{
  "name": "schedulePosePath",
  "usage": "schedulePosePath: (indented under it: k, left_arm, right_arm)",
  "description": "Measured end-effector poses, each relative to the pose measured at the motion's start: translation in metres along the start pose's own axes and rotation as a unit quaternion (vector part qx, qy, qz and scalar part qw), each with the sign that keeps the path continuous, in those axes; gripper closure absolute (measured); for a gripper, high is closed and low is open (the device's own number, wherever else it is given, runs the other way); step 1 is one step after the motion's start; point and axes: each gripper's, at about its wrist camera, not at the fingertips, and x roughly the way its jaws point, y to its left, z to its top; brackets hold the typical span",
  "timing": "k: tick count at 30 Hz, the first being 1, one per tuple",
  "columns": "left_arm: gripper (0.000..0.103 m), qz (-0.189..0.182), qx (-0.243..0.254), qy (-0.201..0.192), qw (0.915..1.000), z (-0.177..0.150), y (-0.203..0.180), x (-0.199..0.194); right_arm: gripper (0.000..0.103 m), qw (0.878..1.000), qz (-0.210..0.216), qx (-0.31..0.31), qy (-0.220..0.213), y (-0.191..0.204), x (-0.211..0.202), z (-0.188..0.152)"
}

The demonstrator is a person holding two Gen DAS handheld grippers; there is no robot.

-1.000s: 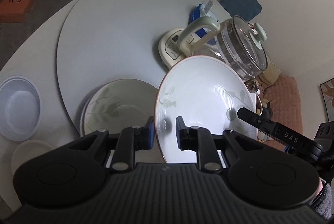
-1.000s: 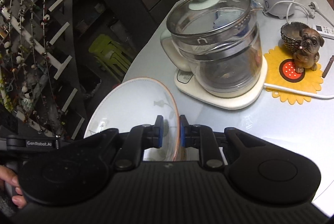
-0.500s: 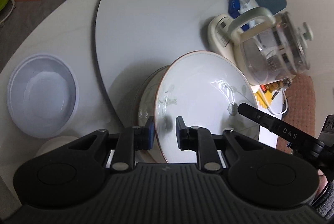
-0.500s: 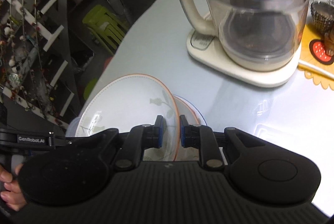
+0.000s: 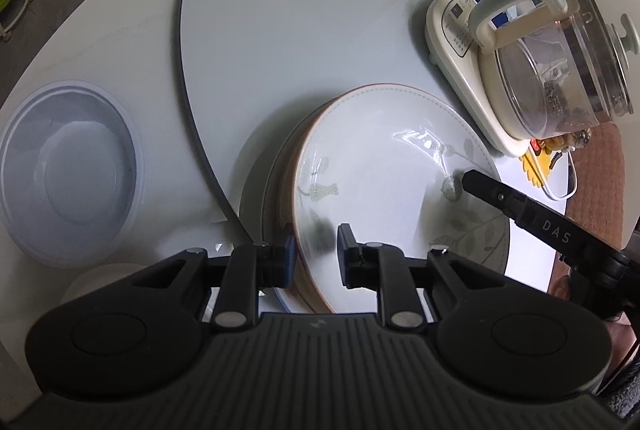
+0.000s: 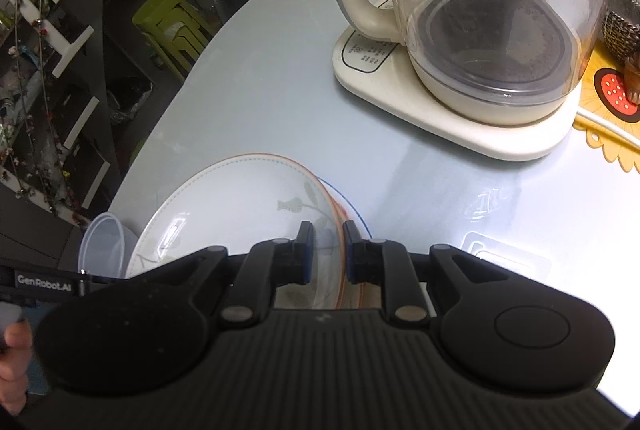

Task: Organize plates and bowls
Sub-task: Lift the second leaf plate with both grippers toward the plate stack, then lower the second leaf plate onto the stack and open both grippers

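Note:
A white plate with an orange rim and leaf print [image 5: 384, 181] is held by both grippers, tilted just above another plate lying on the table. My left gripper [image 5: 316, 250] is shut on its near rim. My right gripper [image 6: 326, 250] is shut on the opposite rim [image 6: 338, 230]; one of its fingers shows in the left wrist view [image 5: 520, 209]. The lower plate's blue-lined edge [image 6: 352, 209] peeks out beneath. A clear plastic bowl [image 5: 68, 173] sits on the table to the left, also seen in the right wrist view [image 6: 102, 246].
A glass kettle on a cream base [image 5: 552, 69] [image 6: 492, 29] stands close beyond the plates. A small white dish [image 5: 96, 278] lies by the left gripper. A yellow mat with a dog figurine [image 6: 616, 97] lies at the right. The grey turntable [image 5: 320, 9] covers the table's middle.
Both grippers have carried the plate down and over the lower plate, which is now almost hidden beneath it. The kettle looms closer in the right wrist view.

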Motion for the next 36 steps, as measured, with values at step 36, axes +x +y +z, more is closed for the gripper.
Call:
schedulePosePath:
  k: [36]
  left_arm:
    - [0.071, 0.015, 0.011, -0.017, 0.9997, -0.028, -0.026, -0.048]
  right_arm:
    - [0.085, 0.999, -0.031, 0.01, -0.031, 0.009, -0.049, -0.016]
